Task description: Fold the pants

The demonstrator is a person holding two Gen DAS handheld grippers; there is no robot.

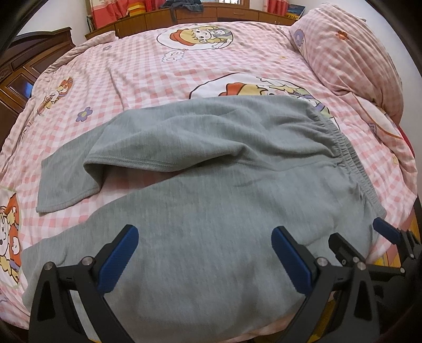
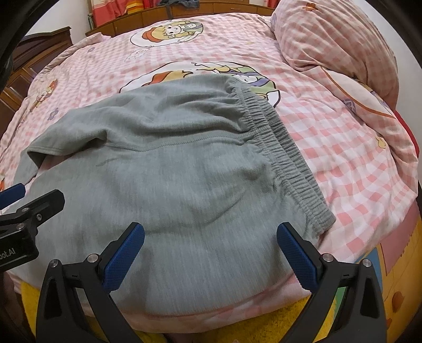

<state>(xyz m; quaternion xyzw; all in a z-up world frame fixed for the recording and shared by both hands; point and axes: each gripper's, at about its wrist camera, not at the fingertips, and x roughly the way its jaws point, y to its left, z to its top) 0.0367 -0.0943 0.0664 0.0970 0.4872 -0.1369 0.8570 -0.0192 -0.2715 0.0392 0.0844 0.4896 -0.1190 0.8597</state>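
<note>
Left wrist view: grey pants [image 1: 211, 163] are lying spread on the bed [image 1: 184, 68], waistband [image 1: 350, 163] toward the pillow [image 1: 350, 52]. Left gripper [image 1: 205, 246] is hovering over the near leg, fingers wide, holding nothing. Right gripper [image 2: 210, 240] is hovering near the waistband, fingers likewise wide and empty.

Past the pants [image 1: 211, 163] the bed [image 1: 147, 71] lies open toward the far wooden headboard [image 1: 200, 13] and to the left. On the right a bulky pillow [image 1: 350, 50] rises as the main barrier. The left gripper [image 1: 204, 253] and right gripper [image 2: 211, 248] hang just beside each other, jaws spread, crowding the near edge.
</note>
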